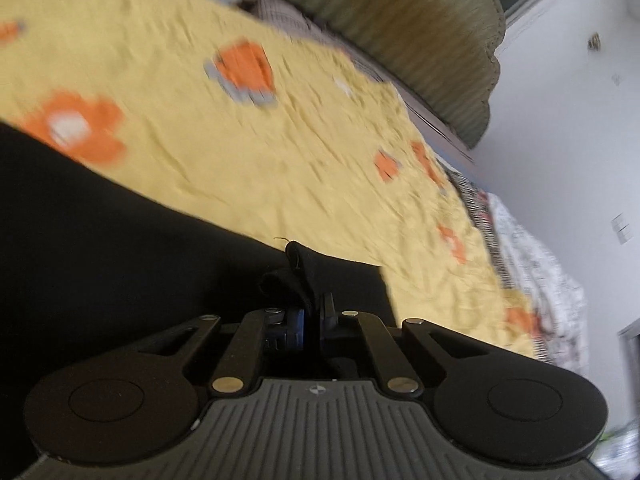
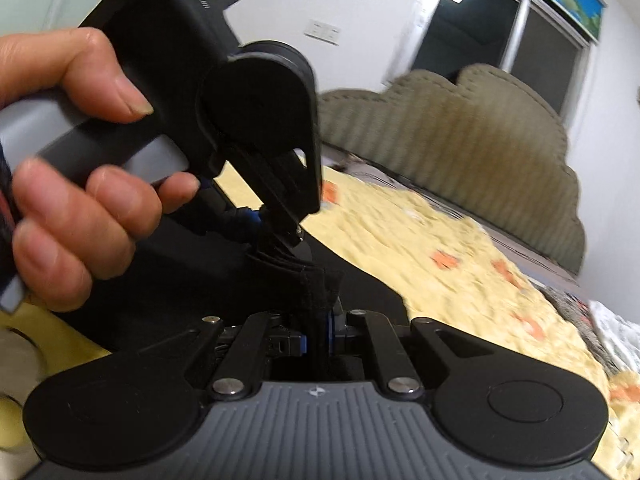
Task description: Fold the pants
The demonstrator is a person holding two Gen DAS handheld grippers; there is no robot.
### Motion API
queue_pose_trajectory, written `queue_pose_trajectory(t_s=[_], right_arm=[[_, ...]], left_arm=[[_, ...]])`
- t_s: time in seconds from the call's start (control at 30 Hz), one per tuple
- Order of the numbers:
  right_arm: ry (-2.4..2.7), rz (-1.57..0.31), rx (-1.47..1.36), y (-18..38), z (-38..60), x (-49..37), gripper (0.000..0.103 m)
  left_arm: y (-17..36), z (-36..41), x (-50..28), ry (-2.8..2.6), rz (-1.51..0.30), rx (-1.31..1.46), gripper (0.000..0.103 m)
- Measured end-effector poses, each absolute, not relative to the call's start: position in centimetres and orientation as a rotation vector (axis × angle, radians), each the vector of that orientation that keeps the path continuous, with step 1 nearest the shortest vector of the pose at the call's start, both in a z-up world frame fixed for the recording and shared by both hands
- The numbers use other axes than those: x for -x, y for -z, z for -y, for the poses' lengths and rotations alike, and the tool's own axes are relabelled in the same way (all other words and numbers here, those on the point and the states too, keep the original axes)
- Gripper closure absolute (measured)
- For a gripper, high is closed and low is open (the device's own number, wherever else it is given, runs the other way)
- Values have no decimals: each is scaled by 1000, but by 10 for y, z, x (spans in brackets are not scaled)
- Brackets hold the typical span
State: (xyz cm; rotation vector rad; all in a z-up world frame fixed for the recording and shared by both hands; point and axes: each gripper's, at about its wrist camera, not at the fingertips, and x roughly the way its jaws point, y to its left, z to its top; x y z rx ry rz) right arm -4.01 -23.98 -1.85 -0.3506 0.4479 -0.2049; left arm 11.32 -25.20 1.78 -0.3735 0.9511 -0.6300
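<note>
Black fabric fills the space between both sets of jaws. On the left gripper (image 1: 314, 312) the jaws are pressed together on a small bunched edge of the black pants (image 1: 100, 232), which sticks up just past the fingertips as a crumpled tab with a loose thread; behind and to the left of the jaws the rest of the garment spreads as a broad, dark, featureless sheet over the yellow bedspread (image 1: 280, 140). On the right gripper (image 2: 320, 332) the jaws are likewise closed tight on the pants (image 2: 316, 292), here on a stitched hem or band standing upright between the pads, several layers thick. Directly beyond those jaws, almost touching the same fold, the left gripper (image 2: 280, 236) points down into the cloth, held by the person's left hand (image 2: 76, 184). Ahead of the jaws, the bedspread carries orange flower prints and looks wrinkled and motion-blurred. Past it rises an olive ribbed headboard (image 2: 460, 152) with a scalloped top.
</note>
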Motion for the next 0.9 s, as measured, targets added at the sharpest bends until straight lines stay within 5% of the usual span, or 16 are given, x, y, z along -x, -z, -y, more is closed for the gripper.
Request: queue_pose_trajectory(t_s=[0.77,0.9], right_arm=[[-85,-448,363,31,148,-20,95],[-88,-449,379,34,143,-23,95]], left_arm=[[-22,170,-135,313,-812,-85,92],[-19,164,-139,306,-812,-92,82]])
